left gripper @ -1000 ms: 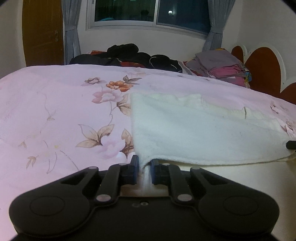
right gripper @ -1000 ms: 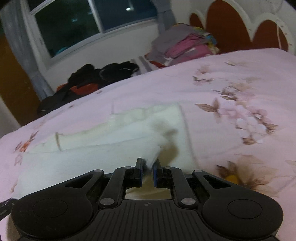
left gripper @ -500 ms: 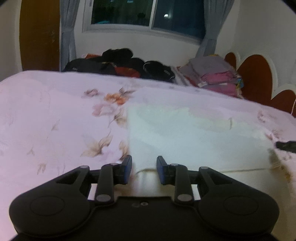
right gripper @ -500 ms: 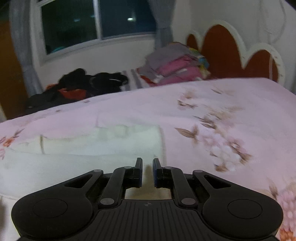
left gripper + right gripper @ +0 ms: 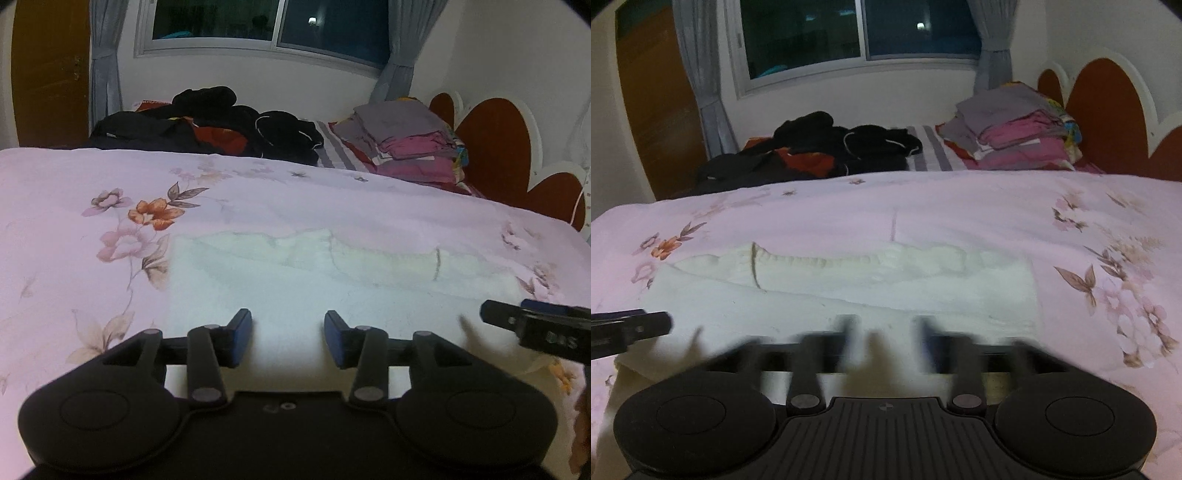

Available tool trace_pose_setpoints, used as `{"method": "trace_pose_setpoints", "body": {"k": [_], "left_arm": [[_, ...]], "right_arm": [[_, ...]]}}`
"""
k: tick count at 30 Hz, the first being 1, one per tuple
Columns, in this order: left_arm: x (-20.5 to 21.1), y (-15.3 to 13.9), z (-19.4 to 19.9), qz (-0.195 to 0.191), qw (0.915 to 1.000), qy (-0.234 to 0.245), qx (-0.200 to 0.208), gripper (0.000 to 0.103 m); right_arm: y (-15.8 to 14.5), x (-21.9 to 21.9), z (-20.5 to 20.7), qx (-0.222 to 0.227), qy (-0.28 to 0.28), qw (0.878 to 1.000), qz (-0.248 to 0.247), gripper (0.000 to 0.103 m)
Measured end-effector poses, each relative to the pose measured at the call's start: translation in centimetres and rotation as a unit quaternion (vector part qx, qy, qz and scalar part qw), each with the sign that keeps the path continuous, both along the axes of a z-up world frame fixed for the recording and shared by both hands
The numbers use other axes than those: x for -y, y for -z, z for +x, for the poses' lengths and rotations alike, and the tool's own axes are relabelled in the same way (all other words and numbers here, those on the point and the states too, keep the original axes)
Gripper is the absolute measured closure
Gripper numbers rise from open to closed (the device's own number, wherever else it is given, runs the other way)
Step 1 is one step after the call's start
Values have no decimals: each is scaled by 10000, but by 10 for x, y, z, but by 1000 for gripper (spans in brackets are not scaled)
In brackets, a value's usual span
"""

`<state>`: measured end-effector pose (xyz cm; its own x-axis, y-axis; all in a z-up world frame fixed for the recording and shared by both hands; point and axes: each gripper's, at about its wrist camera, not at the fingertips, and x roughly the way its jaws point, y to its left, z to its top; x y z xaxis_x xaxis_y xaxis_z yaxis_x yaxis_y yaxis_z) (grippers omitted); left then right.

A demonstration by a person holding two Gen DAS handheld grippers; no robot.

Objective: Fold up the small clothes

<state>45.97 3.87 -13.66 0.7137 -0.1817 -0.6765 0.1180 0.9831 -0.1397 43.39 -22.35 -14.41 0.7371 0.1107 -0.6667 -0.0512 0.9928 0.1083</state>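
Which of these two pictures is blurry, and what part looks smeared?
Right wrist view: the right tongs are motion-smeared, while the white garment and window stay fairly sharp. Left wrist view: the left tongs are crisp; only the fisheye bends the edges.

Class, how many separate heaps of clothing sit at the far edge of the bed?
2: a dark jumbled pile on the left, a folded grey-and-pink stack on the right by the headboard. More may lie hidden behind.

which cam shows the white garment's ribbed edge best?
Right wrist: the white garment lies across the frame with its ribbed far edge sharp, though the right tool is motion-blurred. Left wrist shows the garment paler, its texture washed out.
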Motion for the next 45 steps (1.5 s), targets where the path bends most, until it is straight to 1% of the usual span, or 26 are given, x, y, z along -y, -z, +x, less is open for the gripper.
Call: {"method": "trace_pose_setpoints", "body": {"k": [2,4,5,7,9,10,12,15,19,22,25,27,29,31,32,35,38,41,42,44,45], "left_arm": [[0,5,10,105,9999,-31,-9,60],[0,9,18,210,9997,-84,-46,60],[-2,12,23,250,9996,-135,-68,60],[-7,19,31,384,9988,-247,-163,60],[-11,24,34,477,9982,-308,-164,53],[-13,27,35,546,9977,-351,-182,43],[-18,28,36,470,9980,-387,-194,41],[-17,26,35,514,9978,-373,-214,41],[-15,25,33,534,9975,-403,-208,41],[-14,25,34,539,9975,-404,-211,41],[-13,24,33,561,9973,-411,-215,41],[-13,24,33,555,9974,-404,-232,41],[-14,23,33,550,9974,-399,-250,41],[-14,23,34,545,9973,-410,-261,41],[-13,23,34,549,9973,-415,-261,41],[-12,23,35,580,9971,-420,-268,41],[-14,22,34,556,9971,-428,-309,41],[-14,21,32,565,9969,-438,-318,41],[-14,21,31,584,9968,-443,-314,41],[-12,19,28,613,9965,-465,-312,41],[-12,19,26,611,9965,-472,-318,41]], "right_arm": [[2,-5,3,43,-56,9999,-95,33],[7,-5,9,-33,-77,10000,-46,33],[8,-3,11,-53,-75,10000,-38,35],[13,-2,16,-127,-110,9998,-57,42],[20,-1,20,-244,-152,9996,-77,51],[24,1,22,-304,-172,9993,-94,53],[29,7,24,-339,-155,9992,-150,56],[34,18,31,-357,-47,9985,-403,56],[32,27,31,-345,65,9980,-518,56],[21,28,20,-101,85,9992,-369,56],[27,24,21,-277,-82,9974,-659,56],[32,32,24,-388,20,9975,-585,56],[30,42,23,-407,203,9980,-446,56],[22,47,17,-292,238,9990,-261,56],[19,47,13,-253,211,9992,-246,56],[29,44,9,-476,78,9971,-587,56],[27,52,5,-461,219,9978,-424,56],[15,50,-6,-233,175,9994,-209,56],[15,46,-8,-238,104,9991,-321,56],[25,39,-9,-428,-11,9971,-629,56],[29,41,-10,-457,-8,9970,-623,56]]}}
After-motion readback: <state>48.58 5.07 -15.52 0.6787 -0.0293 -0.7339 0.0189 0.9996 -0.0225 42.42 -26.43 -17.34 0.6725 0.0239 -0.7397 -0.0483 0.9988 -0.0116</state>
